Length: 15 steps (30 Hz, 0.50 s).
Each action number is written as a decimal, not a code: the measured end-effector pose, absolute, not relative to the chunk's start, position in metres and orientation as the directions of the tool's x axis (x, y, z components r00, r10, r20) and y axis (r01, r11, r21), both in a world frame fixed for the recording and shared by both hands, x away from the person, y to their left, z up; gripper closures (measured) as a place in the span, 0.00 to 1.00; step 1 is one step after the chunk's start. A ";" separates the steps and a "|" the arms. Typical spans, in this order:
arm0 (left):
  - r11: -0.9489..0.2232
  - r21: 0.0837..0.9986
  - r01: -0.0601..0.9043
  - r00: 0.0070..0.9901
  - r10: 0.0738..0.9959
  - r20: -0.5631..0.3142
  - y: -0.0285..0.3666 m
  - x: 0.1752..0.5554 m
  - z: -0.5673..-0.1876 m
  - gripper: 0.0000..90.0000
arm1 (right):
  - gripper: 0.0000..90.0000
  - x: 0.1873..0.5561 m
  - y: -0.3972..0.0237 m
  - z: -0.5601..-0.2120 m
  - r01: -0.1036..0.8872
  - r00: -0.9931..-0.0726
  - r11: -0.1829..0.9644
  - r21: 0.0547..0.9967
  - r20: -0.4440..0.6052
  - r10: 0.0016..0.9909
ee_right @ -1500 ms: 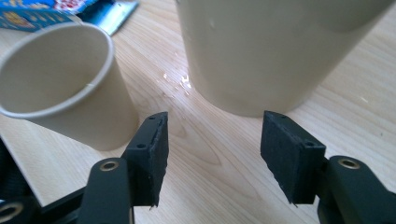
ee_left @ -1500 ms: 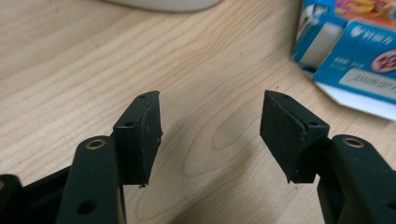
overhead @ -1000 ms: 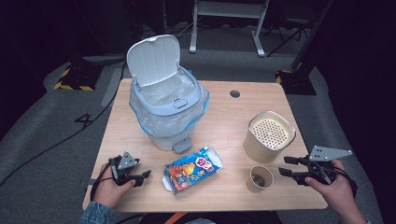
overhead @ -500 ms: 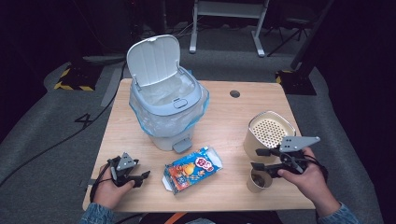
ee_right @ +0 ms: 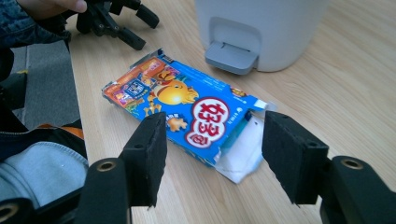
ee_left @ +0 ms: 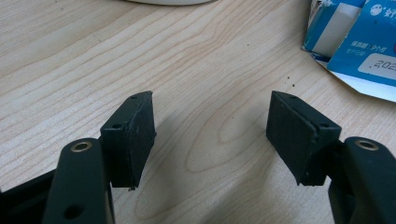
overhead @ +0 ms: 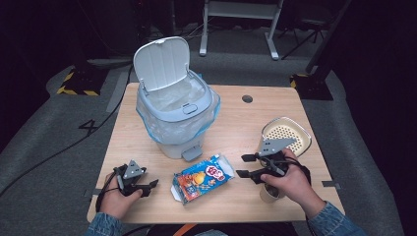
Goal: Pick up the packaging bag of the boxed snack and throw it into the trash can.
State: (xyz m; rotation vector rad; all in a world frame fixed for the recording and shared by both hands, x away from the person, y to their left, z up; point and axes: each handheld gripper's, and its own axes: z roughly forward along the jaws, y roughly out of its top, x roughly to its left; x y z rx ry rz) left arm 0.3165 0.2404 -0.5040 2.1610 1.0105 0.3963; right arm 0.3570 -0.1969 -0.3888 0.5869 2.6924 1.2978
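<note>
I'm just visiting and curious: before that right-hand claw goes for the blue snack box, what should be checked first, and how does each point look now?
1. Right gripper jaws apart, having just been opening, nothing between them: ok.
2. Jaws aimed at the snack box: ok.
3. Box lies flat on the table, its end flap torn open: ok, but grip the body.
4. Bin lid up, liner in place: ok.
5. Left gripper open and off to the side of the box: ok.
6. Box empty or full: cannot tell.

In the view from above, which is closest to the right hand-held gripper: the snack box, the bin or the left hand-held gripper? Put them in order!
From the right hand-held gripper:
1. Snack box, just to its left.
2. Bin, farther back and left.
3. Left hand-held gripper, at the table's left front.
</note>
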 end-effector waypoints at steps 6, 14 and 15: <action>-0.449 0.711 0.542 0.650 0.760 -0.014 0.240 0.317 -0.504 0.37 | 0.44 0.361 -0.169 -0.397 0.290 -0.930 0.593 0.751 0.074 0.361; -0.449 0.710 0.542 0.649 0.761 -0.015 0.240 0.317 -0.504 0.37 | 0.42 0.359 -0.135 -0.410 0.246 -0.954 0.666 0.704 0.053 0.297; -0.449 0.710 0.542 0.649 0.761 -0.015 0.240 0.317 -0.504 0.37 | 0.42 0.358 -0.132 -0.413 0.245 -0.955 0.675 0.696 0.051 0.293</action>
